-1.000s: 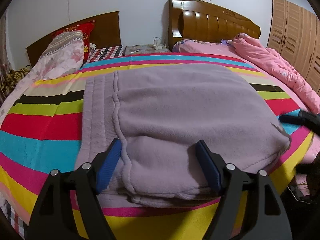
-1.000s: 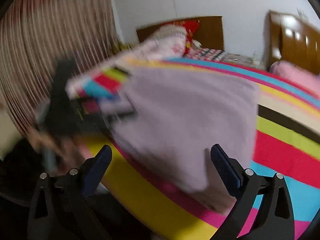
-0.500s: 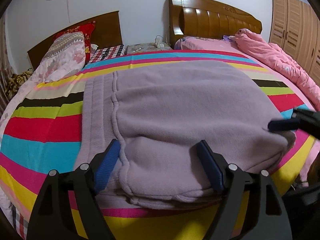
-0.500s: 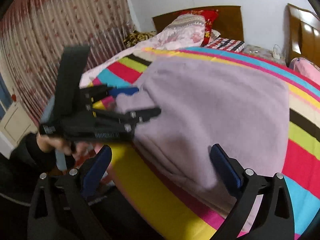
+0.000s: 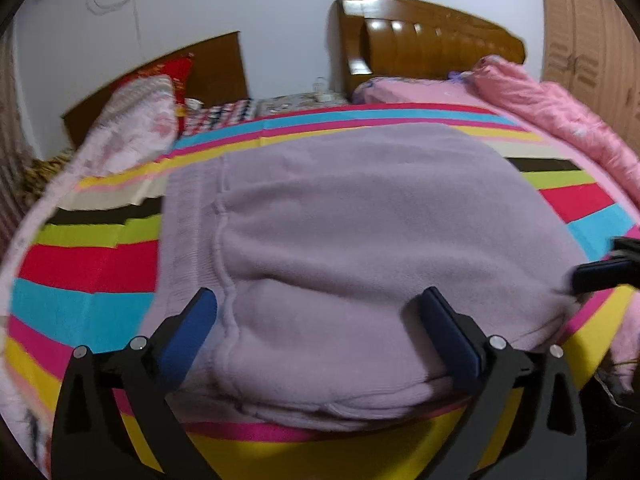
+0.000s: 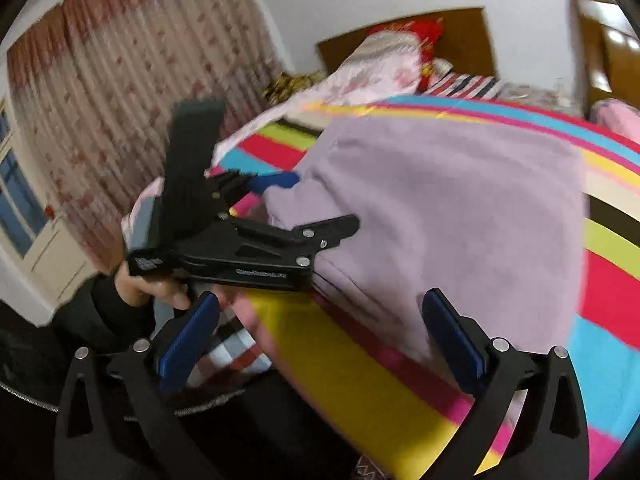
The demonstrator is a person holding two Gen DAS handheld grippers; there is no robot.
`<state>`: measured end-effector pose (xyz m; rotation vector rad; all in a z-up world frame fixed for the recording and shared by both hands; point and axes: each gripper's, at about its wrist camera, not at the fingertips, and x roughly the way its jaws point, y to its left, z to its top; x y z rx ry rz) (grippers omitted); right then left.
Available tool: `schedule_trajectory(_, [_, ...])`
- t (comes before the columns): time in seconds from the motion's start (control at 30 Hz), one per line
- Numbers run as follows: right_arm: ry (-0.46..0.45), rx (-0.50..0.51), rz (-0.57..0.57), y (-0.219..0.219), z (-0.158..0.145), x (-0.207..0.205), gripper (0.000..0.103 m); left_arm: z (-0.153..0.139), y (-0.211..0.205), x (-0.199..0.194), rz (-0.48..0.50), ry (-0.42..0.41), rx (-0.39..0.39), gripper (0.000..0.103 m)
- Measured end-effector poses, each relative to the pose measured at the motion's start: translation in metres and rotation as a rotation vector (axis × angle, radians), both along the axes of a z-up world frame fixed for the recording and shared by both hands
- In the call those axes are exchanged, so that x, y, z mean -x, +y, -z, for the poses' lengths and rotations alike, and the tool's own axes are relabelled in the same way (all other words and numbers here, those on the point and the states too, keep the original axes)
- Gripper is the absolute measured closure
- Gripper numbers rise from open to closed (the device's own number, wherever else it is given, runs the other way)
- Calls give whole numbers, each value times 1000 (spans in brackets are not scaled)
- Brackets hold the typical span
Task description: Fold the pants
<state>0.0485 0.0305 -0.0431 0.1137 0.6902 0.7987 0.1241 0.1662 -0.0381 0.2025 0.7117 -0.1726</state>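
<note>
The folded lilac pants [image 5: 360, 248] lie in the middle of the frame on a striped bedspread [image 5: 88, 268], with two wooden headboards [image 5: 432, 52] against a white wall along the top and a pink quilt [image 5: 560, 120] at upper right. The left gripper [image 5: 320, 336] has just been opening; its jaws stand wide apart astride the near fold, pads not pressing it. The right gripper [image 6: 320, 336] is also spread wide over the bed's edge, gripping nothing, with a patterned curtain [image 6: 120, 92] at upper left.
</note>
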Motion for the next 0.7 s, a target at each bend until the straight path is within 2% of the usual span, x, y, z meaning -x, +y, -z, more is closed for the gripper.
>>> schedule_trajectory(0.07, [-44,-14,101,-18,-4,16,4,-14,-2,15,-98,-64,-3,2])
schedule_trajectory(0.17, [-89,1,313,-46,-7,39,4,-32,-5,42,-192,-144,32,2])
schedule_trajectory(0.27, [-100,2,445,-64,-7,55,4,-48,-14,66,-203,-191,52,2])
schedule_trajectory(0.33, [-99,0,493,-69,-7,61,4,-57,-24,85,-200,-224,48,2])
schedule_trajectory(0.47, [-99,-13,548,-78,-10,78,4,-63,-40,113,-264,-243,-9,2])
schedule_trajectory(0.6, [-122,41,549,-76,-11,88,4,-60,-44,125,-208,-176,72,2])
schedule_trajectory(0.7, [-134,91,561,-73,-7,87,4,-53,-44,128,-213,-159,90,2])
